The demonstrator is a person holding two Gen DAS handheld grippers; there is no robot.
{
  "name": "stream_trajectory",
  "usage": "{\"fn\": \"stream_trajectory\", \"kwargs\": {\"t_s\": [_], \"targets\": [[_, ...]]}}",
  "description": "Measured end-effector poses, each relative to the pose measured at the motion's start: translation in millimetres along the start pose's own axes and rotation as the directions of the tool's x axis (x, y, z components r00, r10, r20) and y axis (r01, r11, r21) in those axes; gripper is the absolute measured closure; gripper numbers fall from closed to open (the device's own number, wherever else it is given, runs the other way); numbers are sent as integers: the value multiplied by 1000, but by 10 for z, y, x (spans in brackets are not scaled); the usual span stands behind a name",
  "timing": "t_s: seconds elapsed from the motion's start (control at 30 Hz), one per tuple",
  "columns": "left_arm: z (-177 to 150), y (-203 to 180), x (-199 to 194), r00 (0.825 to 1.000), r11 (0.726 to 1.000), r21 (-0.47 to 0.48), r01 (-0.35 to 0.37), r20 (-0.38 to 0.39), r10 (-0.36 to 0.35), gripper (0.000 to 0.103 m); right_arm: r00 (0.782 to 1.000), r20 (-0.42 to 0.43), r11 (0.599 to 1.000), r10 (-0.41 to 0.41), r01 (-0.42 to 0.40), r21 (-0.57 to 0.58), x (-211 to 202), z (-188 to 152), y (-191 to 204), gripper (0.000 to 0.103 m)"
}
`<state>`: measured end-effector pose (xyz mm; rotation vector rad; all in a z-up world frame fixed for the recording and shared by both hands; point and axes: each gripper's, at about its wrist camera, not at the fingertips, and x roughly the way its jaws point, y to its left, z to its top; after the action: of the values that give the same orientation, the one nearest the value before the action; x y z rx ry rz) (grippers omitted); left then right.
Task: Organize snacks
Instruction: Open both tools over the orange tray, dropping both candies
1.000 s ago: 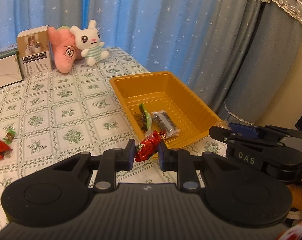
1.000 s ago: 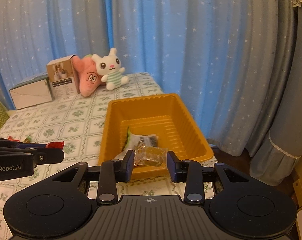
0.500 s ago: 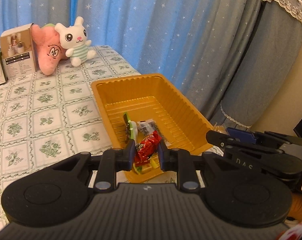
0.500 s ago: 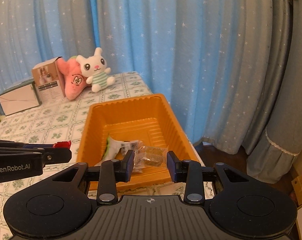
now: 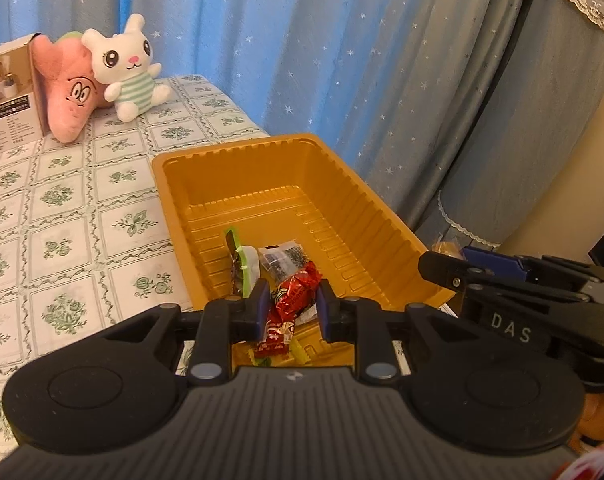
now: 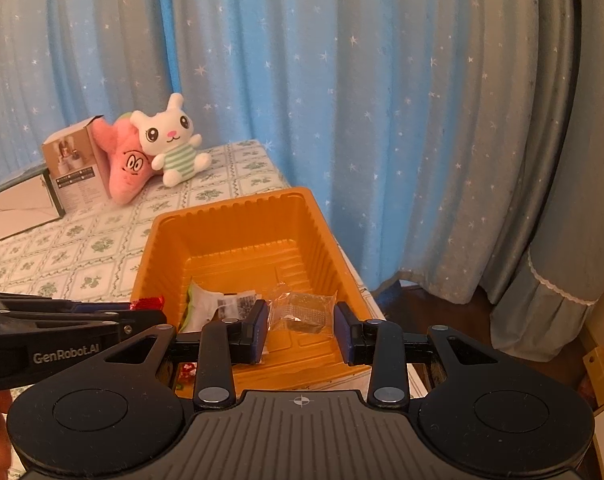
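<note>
Left wrist view: our left gripper [image 5: 289, 310] hangs over the near end of the orange tray [image 5: 386, 216], which stands on the table [image 5: 61, 208]; its jaws are opening, with a red-wrapped candy [image 5: 295, 292] between them, the left pad against the wrapper and a slight gap showing at the right pad; inside the tray, just beyond the candy, lie a clear packet with dark print [image 5: 283, 258] and a green-edged packet [image 5: 243, 266]; a yellow-wrapped piece [image 5: 297, 356] lies on the tray floor below the candy; at the far end of the table from the tray sit a white rabbit plush [image 5: 127, 68], a pink plush [image 5: 69, 88] and a printed box [image 5: 7, 96]; our right gripper [image 5: 446, 268] enters just right of the tray.

Right wrist view: our right gripper [image 6: 300, 330] is also above the tray's [image 6: 322, 232] near end; its jaws stand partly open and clamp a clear packet holding a brown sweet [image 6: 302, 312], both pads touching the wrapper; left of it in the tray lies a white packet with dark print [image 6: 221, 302]; our left gripper [image 6: 157, 312] shows just left of the tray, a red wrapper [image 6: 147, 303] at its tip.
</note>
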<state>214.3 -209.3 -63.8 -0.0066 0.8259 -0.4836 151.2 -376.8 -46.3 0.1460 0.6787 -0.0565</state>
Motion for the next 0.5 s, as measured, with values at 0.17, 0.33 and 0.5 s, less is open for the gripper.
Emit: {"fn": "stream_trajectory", "kwargs": {"t_s": [0.17,0.33,0.5], "targets": [[-42,4,81,999,999,38,-39,-20,40,77,1000,-6,1000,-2,2,5,35,-10,-23,67],[-173,81,-27,996,995,52,-82,-19,83,76,1000,-17,1000,1,-1,12,62,-40,-44,67],[-284,170,-143,995,995,24,-96,-18,96,76,1000,-16,1000,16,-16,12,76,-32,-14,67]]}}
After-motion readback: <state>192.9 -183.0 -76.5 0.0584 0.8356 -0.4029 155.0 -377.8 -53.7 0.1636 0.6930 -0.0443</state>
